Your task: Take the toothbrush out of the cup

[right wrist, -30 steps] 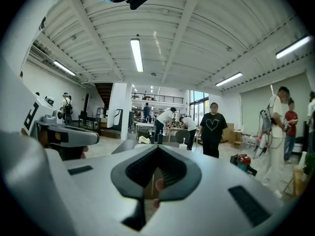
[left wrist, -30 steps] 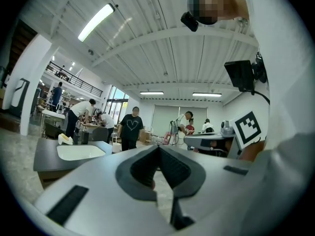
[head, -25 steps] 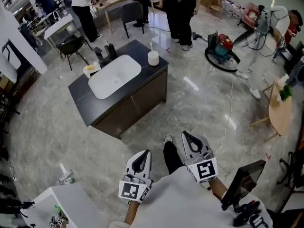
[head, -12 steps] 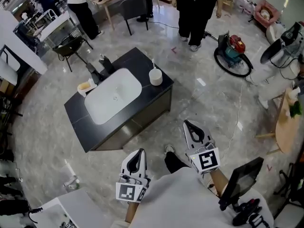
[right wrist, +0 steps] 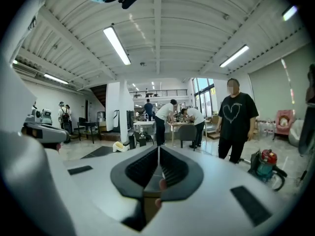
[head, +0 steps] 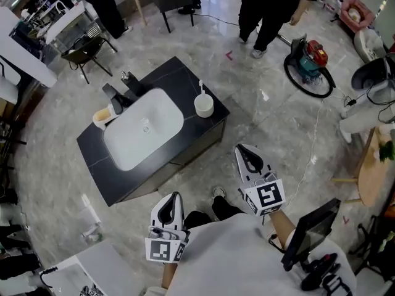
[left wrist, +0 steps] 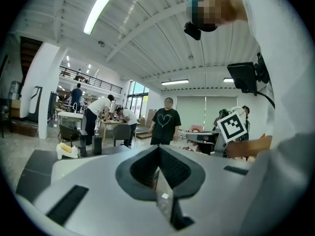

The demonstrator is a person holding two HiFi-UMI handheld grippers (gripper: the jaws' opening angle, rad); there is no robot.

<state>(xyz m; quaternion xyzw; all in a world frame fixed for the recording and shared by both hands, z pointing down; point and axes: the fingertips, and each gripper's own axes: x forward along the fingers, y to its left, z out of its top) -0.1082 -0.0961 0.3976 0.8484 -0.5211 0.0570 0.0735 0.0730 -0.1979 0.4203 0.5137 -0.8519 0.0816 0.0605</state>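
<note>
Seen from above, a white cup (head: 204, 106) holding a toothbrush (head: 200, 89) stands near the dark table's (head: 184, 76) edge, beside a sink (head: 145, 129). The left gripper (head: 169, 207) and right gripper (head: 248, 159) hang well apart from it, jaws closed and empty. A slanted pull could tip the cup off the edge.

Head view: toothbrush (head: 200, 90) stands in the cup (head: 204, 106) right of the sink (head: 143, 128), too small to tell its head end. Yellowish item (head: 100, 116) left of the sink: unidentifiable. Person in black (head: 271, 5) beyond the sink: cut off by the top edge.
</note>
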